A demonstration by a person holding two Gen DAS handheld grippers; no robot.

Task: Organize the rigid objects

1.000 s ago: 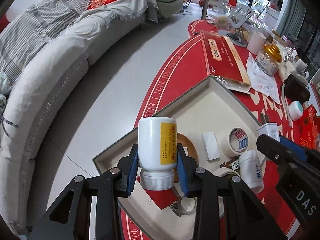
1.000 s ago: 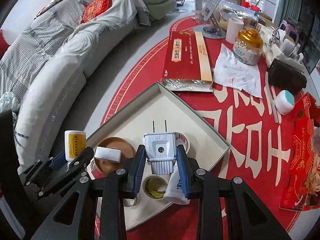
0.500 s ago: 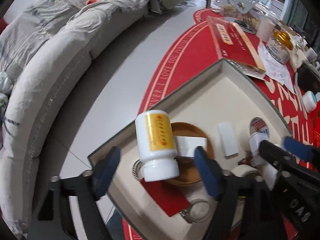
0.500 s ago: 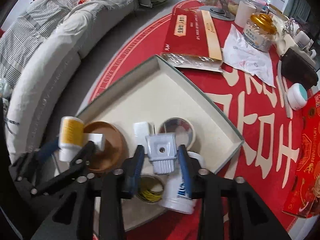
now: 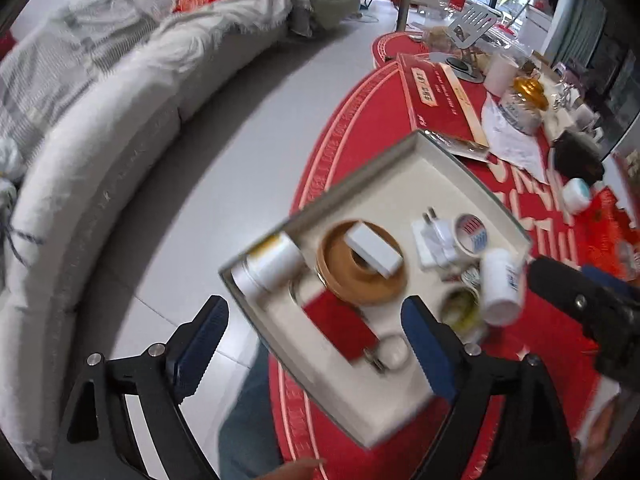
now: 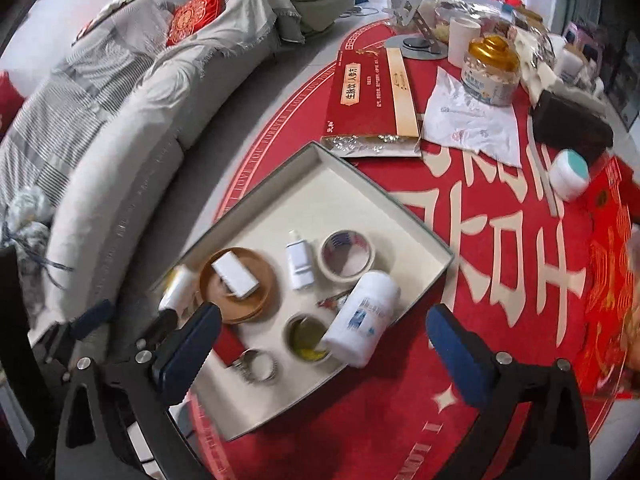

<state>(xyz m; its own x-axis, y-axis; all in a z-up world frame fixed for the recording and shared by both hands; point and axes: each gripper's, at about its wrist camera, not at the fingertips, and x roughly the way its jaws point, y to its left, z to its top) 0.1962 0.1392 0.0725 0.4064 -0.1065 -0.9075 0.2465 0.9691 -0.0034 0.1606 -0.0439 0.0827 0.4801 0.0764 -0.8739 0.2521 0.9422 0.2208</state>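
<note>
A shallow cream tray (image 5: pixel 400 172) (image 6: pixel 320 184) sits on the red table. In it lie a white bottle with a yellow label (image 5: pixel 268 266) (image 6: pixel 176 288) at the left corner, a white plug adapter (image 5: pixel 436 236) (image 6: pixel 300 260), a brown wooden dish (image 5: pixel 360 268) (image 6: pixel 240 284) holding a white block, a tape roll (image 5: pixel 472 234) (image 6: pixel 347 254), a white bottle with a blue label (image 5: pixel 500 284) (image 6: pixel 362 316), a red card and a metal ring. My left gripper (image 5: pixel 316 340) and my right gripper (image 6: pixel 320 348) are both open and empty above the tray's near side.
A long red box (image 6: pixel 372 96), a white paper, a gold-lidded jar (image 6: pixel 492 68), a dark pouch (image 6: pixel 572 124) and a small white jar with a teal lid (image 6: pixel 568 174) lie farther back on the table. A grey sofa (image 5: pixel 100 128) curves along the left.
My left gripper opened and let go of the yellow-label bottle, which now lies in the tray's left corner. My right gripper opened and let go of the plug adapter, now in the tray. Both pulled back.
</note>
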